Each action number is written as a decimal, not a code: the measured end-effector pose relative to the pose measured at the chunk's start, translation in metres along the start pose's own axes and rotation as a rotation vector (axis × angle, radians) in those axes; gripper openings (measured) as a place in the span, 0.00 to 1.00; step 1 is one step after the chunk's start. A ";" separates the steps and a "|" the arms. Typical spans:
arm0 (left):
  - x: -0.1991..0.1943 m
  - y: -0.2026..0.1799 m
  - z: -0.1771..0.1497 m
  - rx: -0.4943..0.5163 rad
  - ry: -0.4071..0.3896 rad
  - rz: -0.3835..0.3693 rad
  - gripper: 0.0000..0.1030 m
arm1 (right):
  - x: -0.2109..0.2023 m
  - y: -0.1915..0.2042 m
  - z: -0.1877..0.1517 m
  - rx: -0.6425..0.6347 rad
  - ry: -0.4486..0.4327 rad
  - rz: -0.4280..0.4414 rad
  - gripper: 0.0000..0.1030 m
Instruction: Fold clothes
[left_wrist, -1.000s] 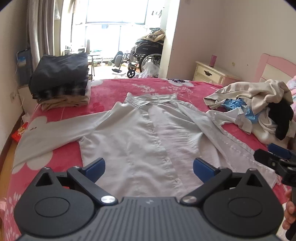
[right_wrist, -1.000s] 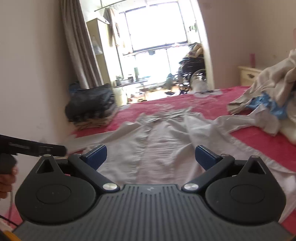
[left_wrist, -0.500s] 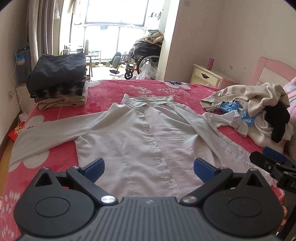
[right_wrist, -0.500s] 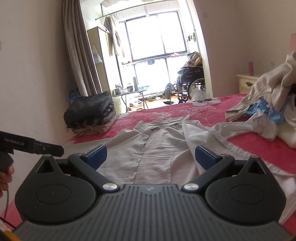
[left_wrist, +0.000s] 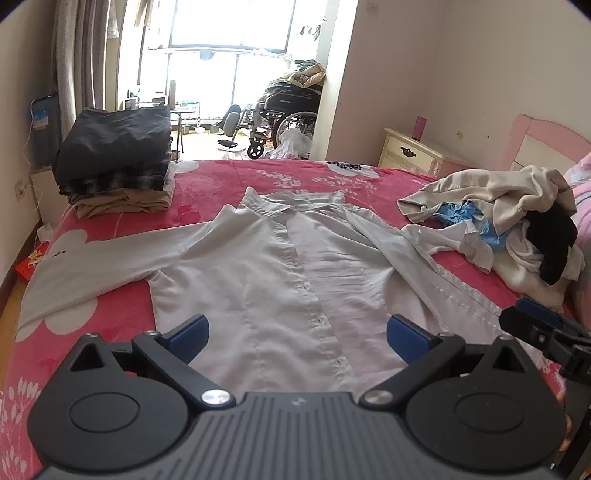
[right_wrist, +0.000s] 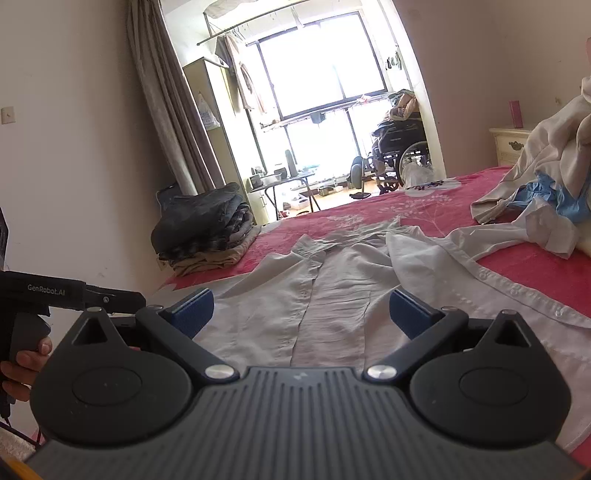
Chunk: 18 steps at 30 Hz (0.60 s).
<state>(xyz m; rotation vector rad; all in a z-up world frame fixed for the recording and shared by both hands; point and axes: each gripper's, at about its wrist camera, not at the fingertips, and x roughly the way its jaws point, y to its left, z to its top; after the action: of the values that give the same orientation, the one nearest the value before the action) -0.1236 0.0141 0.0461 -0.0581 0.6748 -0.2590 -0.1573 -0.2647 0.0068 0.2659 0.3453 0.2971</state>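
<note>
A pale grey button-up shirt (left_wrist: 258, 266) lies flat and face up on the red flowered bed (left_wrist: 207, 177), collar away from me, left sleeve stretched out to the left. The same shirt (right_wrist: 332, 288) fills the right wrist view, its right front panel flipped outward. My left gripper (left_wrist: 297, 336) hovers open over the shirt's hem, nothing between its blue pads. My right gripper (right_wrist: 301, 312) is open too, above the hem on the right side. Its tip (left_wrist: 532, 325) shows at the right edge of the left wrist view.
A stack of folded dark and tan clothes (left_wrist: 114, 162) sits at the bed's far left corner. A heap of unfolded beige, blue and black clothes (left_wrist: 517, 221) lies at the right. A nightstand (left_wrist: 413, 155) and a wheelchair (left_wrist: 288, 114) stand beyond the bed.
Both grippers have pulled back and risen slightly, so more of the room shows. The shirt has not moved and both grippers stay open.
</note>
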 end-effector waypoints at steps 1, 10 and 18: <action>0.000 -0.001 0.000 0.004 -0.001 -0.004 1.00 | 0.000 0.000 0.000 -0.001 0.001 0.002 0.99; 0.002 -0.006 -0.001 0.025 0.007 -0.028 1.00 | 0.002 0.003 -0.002 -0.001 0.037 0.018 0.99; 0.058 -0.042 0.023 0.112 0.031 -0.073 1.00 | -0.014 -0.041 0.025 0.229 0.036 -0.037 0.99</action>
<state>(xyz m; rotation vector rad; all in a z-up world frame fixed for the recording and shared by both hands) -0.0746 -0.0417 0.0348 0.0284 0.6888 -0.3684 -0.1505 -0.3122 0.0214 0.4788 0.4199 0.2260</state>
